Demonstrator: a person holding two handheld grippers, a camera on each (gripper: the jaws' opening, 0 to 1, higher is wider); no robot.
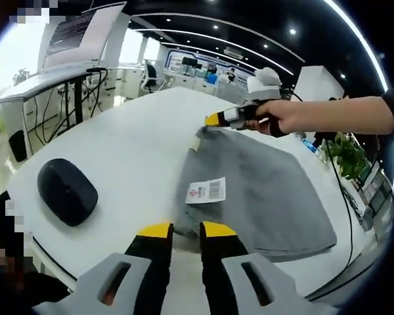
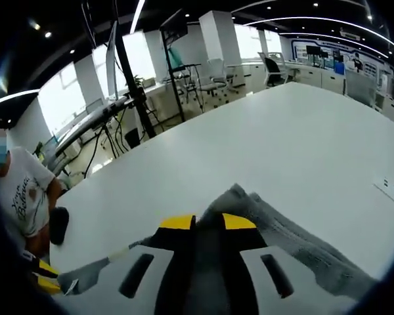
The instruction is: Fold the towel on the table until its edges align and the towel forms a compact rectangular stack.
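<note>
A grey towel lies flat on the white table, a white barcode label near its near edge. My left gripper stands open just short of the towel's near corner, with bare table showing between its yellow tips. At the far corner a hand holds my right gripper, which pinches the cloth there. In the right gripper view, grey towel bunches between the yellow tips of my right gripper, shut on it. The left gripper shows at the lower left.
A black rounded object rests on the table left of the towel, also seen as the black object. A person in a white shirt sits at the table's edge. Desks and cables stand beyond; a plant is on the right.
</note>
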